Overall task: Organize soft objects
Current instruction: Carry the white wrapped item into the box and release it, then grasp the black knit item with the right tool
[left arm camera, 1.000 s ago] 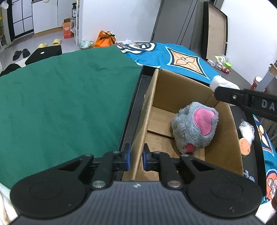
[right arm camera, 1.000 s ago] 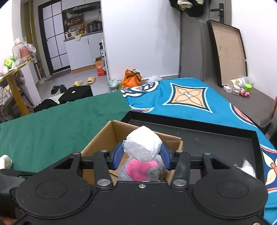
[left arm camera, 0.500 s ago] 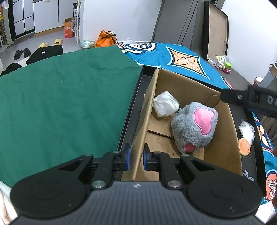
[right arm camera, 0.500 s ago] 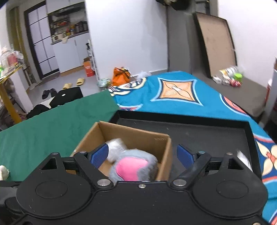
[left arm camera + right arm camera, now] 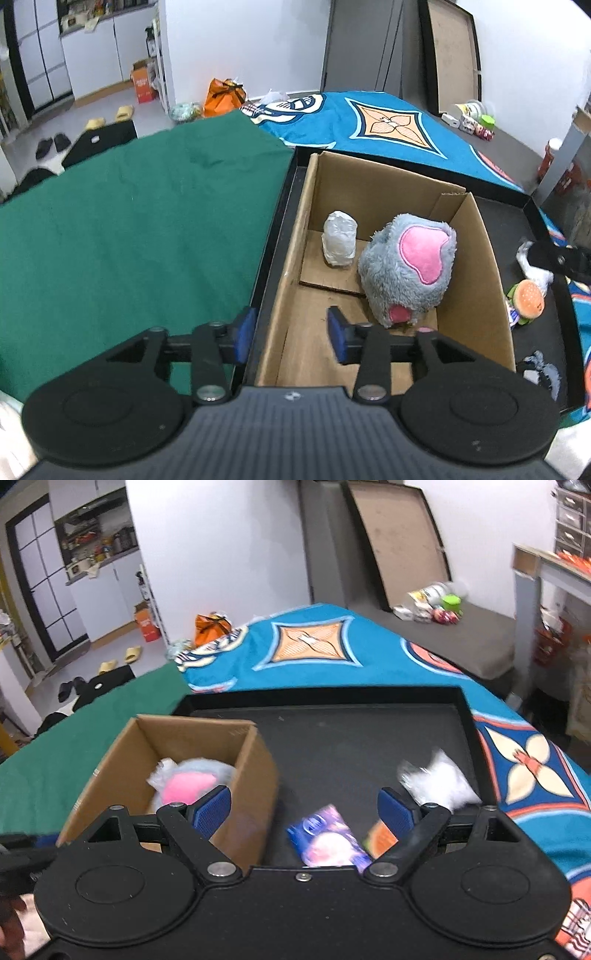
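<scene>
Left claw (image 5: 288, 334) is spread wide, straddling the near left wall of the brown cardboard box (image 5: 476, 258), one blue pad outside and one inside, gripping nothing. Right claw (image 5: 304, 808) is spread wide too and empty, hanging over the near part of the shallow black tray (image 5: 332, 746) that carries everything.

Just beyond the right claw's pads, near the tray's front edge, there's a purple-and-blue plastic packet (image 5: 327, 840) with a bit of something orange (image 5: 380, 840) right beside it, too cut off to identify. A little farther right sits a white crinkly plastic bag (image 5: 439, 781) near the tray's right rim.

Inside the box, the fluffy grey plush with the pink patch (image 5: 410, 269) sits by the right wall, and the white wrapped bundle (image 5: 340, 243) stands just left of it, toward the far wall. A small burger-shaped plush (image 5: 526, 299) lies on the tray outside the box's right wall.
</scene>
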Demonstrator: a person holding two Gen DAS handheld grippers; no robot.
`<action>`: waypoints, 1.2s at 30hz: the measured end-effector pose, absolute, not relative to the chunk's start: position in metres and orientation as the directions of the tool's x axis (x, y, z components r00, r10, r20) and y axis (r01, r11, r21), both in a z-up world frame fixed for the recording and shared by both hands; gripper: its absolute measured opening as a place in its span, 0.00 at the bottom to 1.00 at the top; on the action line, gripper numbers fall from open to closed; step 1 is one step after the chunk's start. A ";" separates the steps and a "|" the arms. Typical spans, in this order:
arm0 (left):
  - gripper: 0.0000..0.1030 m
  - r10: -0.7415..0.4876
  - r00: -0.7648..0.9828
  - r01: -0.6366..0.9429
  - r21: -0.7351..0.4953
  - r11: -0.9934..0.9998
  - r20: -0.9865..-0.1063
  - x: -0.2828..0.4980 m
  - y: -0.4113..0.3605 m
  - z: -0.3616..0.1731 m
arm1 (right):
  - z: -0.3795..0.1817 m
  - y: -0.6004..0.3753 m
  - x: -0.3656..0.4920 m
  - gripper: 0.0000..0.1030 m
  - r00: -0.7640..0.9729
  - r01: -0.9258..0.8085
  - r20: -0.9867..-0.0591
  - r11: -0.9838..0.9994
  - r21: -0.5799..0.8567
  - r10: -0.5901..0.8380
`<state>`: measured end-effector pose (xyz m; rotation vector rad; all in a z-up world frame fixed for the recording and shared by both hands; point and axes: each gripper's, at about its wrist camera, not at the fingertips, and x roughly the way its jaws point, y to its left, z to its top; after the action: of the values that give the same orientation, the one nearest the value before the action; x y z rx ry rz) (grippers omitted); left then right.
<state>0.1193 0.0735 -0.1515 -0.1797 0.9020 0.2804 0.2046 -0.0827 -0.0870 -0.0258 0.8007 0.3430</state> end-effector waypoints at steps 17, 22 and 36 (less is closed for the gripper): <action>0.66 0.221 0.564 -0.275 0.071 0.959 -0.796 0.131 0.046 -0.149 | -0.130 -0.141 0.193 0.84 0.526 -0.179 -0.820 0.972 0.153 0.226; 0.66 0.228 0.556 -0.275 0.082 0.958 -0.799 0.133 0.042 -0.150 | -0.134 -0.154 0.190 0.77 0.515 -0.156 -0.831 0.976 0.150 0.210; 0.67 0.236 0.542 -0.259 0.106 0.960 -0.807 0.137 0.038 -0.153 | -0.149 -0.158 0.176 0.58 0.432 -0.215 -0.867 0.962 0.168 0.248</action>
<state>0.1372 0.0385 -0.1529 -0.0267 0.9543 0.2938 0.1757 -0.1580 -0.1488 0.0335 1.0859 0.2889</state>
